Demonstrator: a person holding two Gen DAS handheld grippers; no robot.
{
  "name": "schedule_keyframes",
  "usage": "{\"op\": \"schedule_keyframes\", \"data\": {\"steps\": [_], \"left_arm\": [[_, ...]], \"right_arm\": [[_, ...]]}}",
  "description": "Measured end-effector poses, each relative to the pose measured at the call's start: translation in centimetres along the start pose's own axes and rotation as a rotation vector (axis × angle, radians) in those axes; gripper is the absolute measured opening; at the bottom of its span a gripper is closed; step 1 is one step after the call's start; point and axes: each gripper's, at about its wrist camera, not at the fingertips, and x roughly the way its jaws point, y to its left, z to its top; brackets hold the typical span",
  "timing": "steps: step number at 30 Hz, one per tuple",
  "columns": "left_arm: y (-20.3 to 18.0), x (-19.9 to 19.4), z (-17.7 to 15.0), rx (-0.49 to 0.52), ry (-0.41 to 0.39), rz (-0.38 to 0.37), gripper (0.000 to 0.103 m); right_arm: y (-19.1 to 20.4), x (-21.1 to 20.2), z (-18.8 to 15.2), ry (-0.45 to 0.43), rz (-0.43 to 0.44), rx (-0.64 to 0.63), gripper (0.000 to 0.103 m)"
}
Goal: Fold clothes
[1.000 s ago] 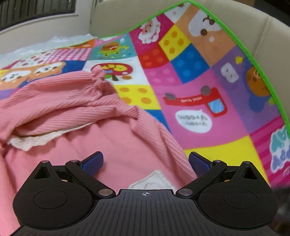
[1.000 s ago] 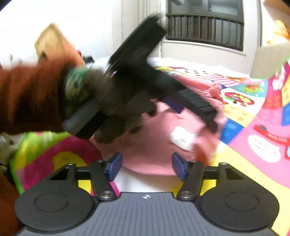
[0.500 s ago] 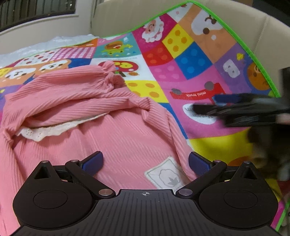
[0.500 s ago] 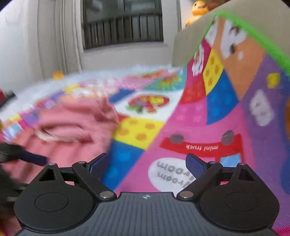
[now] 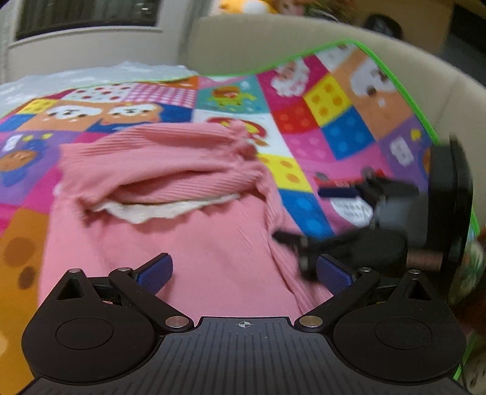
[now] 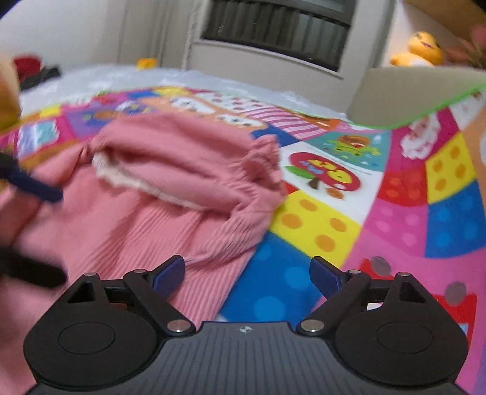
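Observation:
A pink ribbed garment (image 5: 188,231) with a white lace edge (image 5: 158,211) lies partly folded on a colourful patchwork play mat (image 5: 328,127). My left gripper (image 5: 243,272) hovers open over the garment's near part, nothing between its blue pads. The right gripper (image 5: 343,212) shows blurred at the right of the left wrist view, open beside the garment's right edge. In the right wrist view the same garment (image 6: 170,194) fills the left half, and my right gripper (image 6: 247,276) stands open above its right edge and the mat (image 6: 322,224).
A beige padded wall (image 5: 303,33) rises behind the mat, whose green border (image 5: 404,88) curls up against it. A white rug (image 6: 121,82) lies beyond the mat, under a window grille (image 6: 273,27). Soft toys (image 6: 422,48) sit at the far right.
The left gripper has pulled back, so more of the garment shows. The right gripper has swung left toward the garment's right edge. Both views are motion-blurred.

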Motion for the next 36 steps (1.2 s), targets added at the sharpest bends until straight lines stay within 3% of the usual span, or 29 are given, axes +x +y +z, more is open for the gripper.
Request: {"op": "schedule_keyframes", "data": {"steps": [4, 9, 12, 13, 16, 20, 24, 30, 36], "left_arm": [[0.8, -0.4, 0.7, -0.046, -0.024, -0.027, 0.103], [-1.2, 1.8, 0.3, 0.016, 0.027, -0.072, 0.103], [-1.9, 3.0, -0.7, 0.064, 0.066, -0.036, 0.103], [-2.0, 3.3, -1.1, 0.079, 0.076, -0.020, 0.103], [-2.3, 3.3, -2.3, 0.144, 0.084, 0.025, 0.103], [-2.6, 1.6, -3.8, 0.160, 0.080, 0.046, 0.103], [-2.4, -3.1, -5.6, 0.120, 0.043, 0.045, 0.103], [0.3, -9.6, -8.8, 0.046, -0.078, 0.268, 0.103], [1.7, -9.3, -9.3, -0.015, -0.065, 0.234, 0.103]], "right_arm": [[3.2, -1.1, -0.7, -0.045, -0.028, -0.144, 0.091], [5.2, -4.3, -2.4, -0.075, -0.018, -0.244, 0.091], [5.0, -7.1, -3.4, -0.068, 0.045, -0.264, 0.094], [4.9, -8.1, -3.7, -0.064, 0.071, -0.269, 0.100], [4.2, -11.1, -4.3, -0.085, 0.160, -0.249, 0.103], [3.9, -10.3, -5.4, -0.060, 0.103, -0.212, 0.103], [4.2, -8.6, -6.7, -0.042, 0.090, -0.171, 0.103], [3.5, -8.5, -7.5, -0.061, 0.104, -0.107, 0.103], [3.0, -8.4, -8.0, -0.080, 0.108, -0.048, 0.103]]}}
